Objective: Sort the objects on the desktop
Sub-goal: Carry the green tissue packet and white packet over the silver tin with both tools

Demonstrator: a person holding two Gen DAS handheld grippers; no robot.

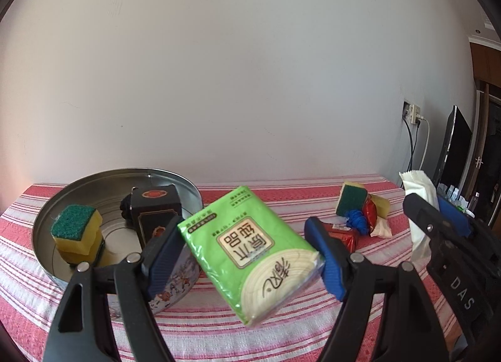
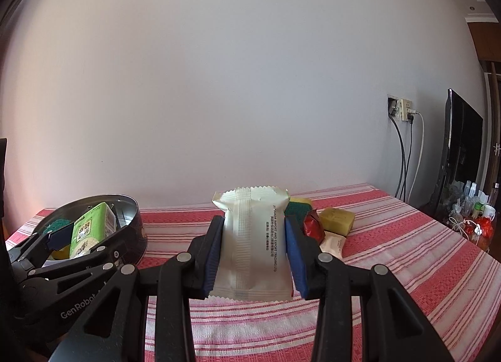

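We've got both tools loaded. Our left gripper (image 1: 247,252) clamps the green tissue pack (image 1: 250,252) across its width, tilted, lifted off the striped tablecloth (image 1: 250,340) just beside the round metal tin (image 1: 194,193). Our right gripper (image 2: 253,255) is clenched on the white sachet (image 2: 252,240), held upright above the cloth.

What could go wrong? The green pack is soft and sits askew between the pads; we judge it could twist or slip out before it clears the tin's rim. The tin already holds stacked sponges (image 1: 76,233) and a dark box (image 1: 156,214), so a careless drop could land on them and tip over the edge. The two tools sit near each other, so a clash is possible.

The left wrist view shows the tin's contents plainly, plus the leftover pile: a sponge (image 1: 352,199), a blue bundle (image 1: 357,221), red wrappers (image 1: 341,235). The right wrist view shows a yellow block (image 2: 338,221) and small cream packet (image 2: 333,244) more clearly, and the left tool poised at the tin's mouth.
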